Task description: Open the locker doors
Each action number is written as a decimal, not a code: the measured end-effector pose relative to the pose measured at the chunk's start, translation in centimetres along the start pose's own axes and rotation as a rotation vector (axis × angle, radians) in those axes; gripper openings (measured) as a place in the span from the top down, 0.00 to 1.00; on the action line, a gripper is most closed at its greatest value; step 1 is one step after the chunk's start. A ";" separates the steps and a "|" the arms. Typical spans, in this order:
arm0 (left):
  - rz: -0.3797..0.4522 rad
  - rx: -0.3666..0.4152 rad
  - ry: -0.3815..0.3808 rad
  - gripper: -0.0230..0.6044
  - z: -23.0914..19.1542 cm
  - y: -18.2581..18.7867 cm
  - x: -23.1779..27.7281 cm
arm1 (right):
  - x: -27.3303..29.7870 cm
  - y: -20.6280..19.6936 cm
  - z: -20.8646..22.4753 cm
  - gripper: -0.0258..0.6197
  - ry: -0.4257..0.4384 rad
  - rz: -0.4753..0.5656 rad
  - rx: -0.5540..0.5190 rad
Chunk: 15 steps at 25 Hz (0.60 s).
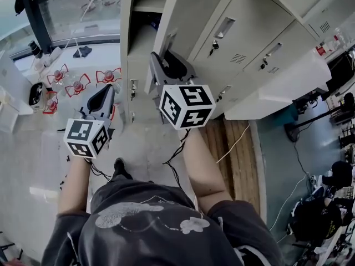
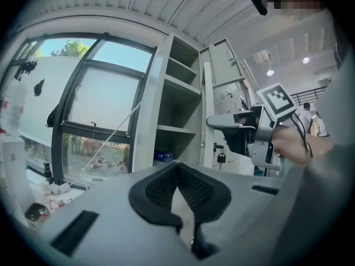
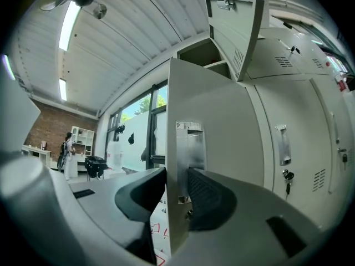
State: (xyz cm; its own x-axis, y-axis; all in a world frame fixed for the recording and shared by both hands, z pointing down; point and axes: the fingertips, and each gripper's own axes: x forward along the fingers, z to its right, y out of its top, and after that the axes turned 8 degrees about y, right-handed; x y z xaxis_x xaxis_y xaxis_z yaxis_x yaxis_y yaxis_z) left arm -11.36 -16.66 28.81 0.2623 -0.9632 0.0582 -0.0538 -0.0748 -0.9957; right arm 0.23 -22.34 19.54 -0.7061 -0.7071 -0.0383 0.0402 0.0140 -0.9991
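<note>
The right gripper [image 3: 176,190] has its fingers [image 3: 208,198] clamped on the free edge of the partly open locker door [image 3: 222,121] beside its handle recess [image 3: 190,143], probably to swing it wider, while the left gripper [image 2: 178,176], fingers together and empty, hovers near the open shelves [image 2: 177,110].

Ribbed pale ceiling [image 3: 127,37] with strip lights [image 3: 71,18]. Tall dark-framed window [image 2: 100,115], trees and sky outside. Brick wall [image 3: 47,129] far back, with a white shelf unit [image 3: 82,134] in front. Pale floor [image 1: 33,148]; wooden boards [image 1: 241,173] lying on it, white cable [image 1: 233,144] across them. Teal floor strip [image 1: 280,165] beside the boards.
</note>
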 end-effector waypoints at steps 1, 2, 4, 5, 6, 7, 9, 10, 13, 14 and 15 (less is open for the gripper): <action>0.000 0.002 -0.001 0.95 0.3 0.0 0.0 | -0.3 0.0 0.1 0.74 0.006 0.000 -0.001; -0.001 0.003 -0.002 0.95 0.6 0.0 0.0 | -0.6 0.0 0.2 0.74 0.010 -0.001 -0.001; -0.002 0.007 -0.006 0.95 1.3 0.0 -0.1 | -1.3 0.1 0.3 0.74 0.017 -0.001 0.000; -0.003 0.010 -0.009 0.95 1.6 0.0 -0.1 | -1.6 0.1 0.4 0.74 0.020 -0.002 0.001; -0.004 0.012 -0.011 0.95 2.0 0.0 -0.2 | -1.9 0.1 0.5 0.74 0.023 -0.003 0.001; -0.005 0.014 -0.014 0.95 2.3 0.0 -0.2 | -2.2 0.2 0.6 0.74 0.024 -0.003 0.001; -0.007 0.016 -0.019 0.95 2.9 -0.1 -0.3 | -2.9 0.2 0.7 0.73 0.022 -0.001 0.006; -0.008 0.017 -0.021 0.95 3.2 -0.1 -0.3 | -3.3 0.2 0.9 0.73 0.016 0.001 0.010; -0.010 0.020 -0.031 0.95 4.1 -0.1 -0.4 | -4.5 0.2 1.6 0.68 -0.006 0.010 0.022; -0.010 0.021 -0.035 0.95 4.4 -0.1 -0.4 | -4.9 0.2 1.8 0.67 -0.010 0.012 0.027; -0.011 0.023 -0.039 0.95 4.7 -0.1 -0.4 | -5.4 0.2 2.0 0.66 -0.013 0.013 0.032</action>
State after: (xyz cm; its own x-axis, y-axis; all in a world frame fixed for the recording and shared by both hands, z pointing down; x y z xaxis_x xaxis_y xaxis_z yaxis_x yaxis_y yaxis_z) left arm -6.90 -15.08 28.58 0.2998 -0.9516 0.0671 -0.0290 -0.0794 -0.9964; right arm 5.47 -19.99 19.57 -0.6963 -0.7159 -0.0510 0.0719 0.0011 -0.9974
